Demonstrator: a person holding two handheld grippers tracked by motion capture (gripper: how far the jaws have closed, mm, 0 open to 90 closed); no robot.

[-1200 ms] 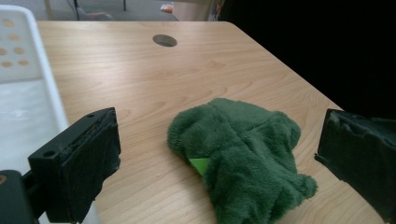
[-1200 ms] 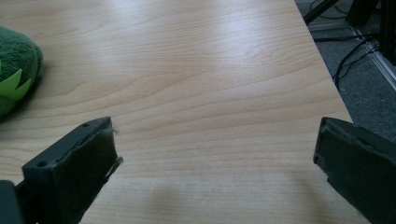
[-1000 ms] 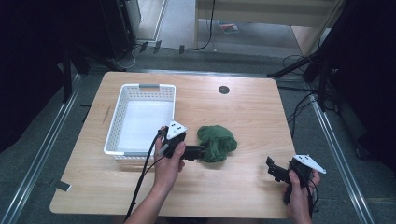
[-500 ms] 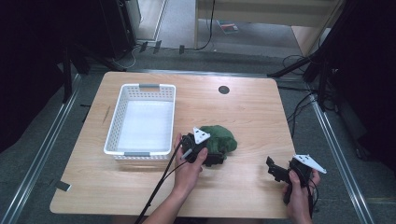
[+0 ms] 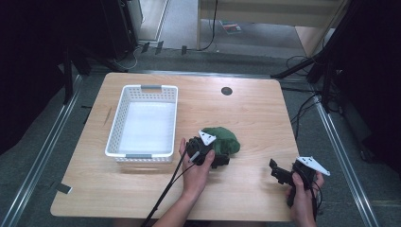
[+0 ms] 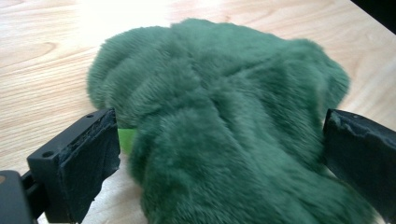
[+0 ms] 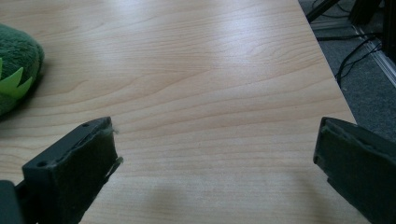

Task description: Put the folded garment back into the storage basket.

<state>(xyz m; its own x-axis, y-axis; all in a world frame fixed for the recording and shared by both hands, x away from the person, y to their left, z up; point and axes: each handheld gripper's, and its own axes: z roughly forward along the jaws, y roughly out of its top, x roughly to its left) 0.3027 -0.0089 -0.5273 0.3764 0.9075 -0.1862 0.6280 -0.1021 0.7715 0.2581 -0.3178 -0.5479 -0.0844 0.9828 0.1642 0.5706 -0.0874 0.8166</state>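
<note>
Your left gripper [image 5: 218, 158] reaches forward, jaws spread wide — your right gripper [image 5: 280, 174] rests low, jaws equally apart.

A light wooden table [image 5: 255, 113] with rounded corners carries two things. A white plastic basket [image 5: 142, 122] sits on its left half. A green plush toy [image 5: 224, 139] lies on the wood just right of the basket, near its front corner. A small dark round hole [image 5: 226, 91] sits beyond the toy, right of the basket's far end.
</note>
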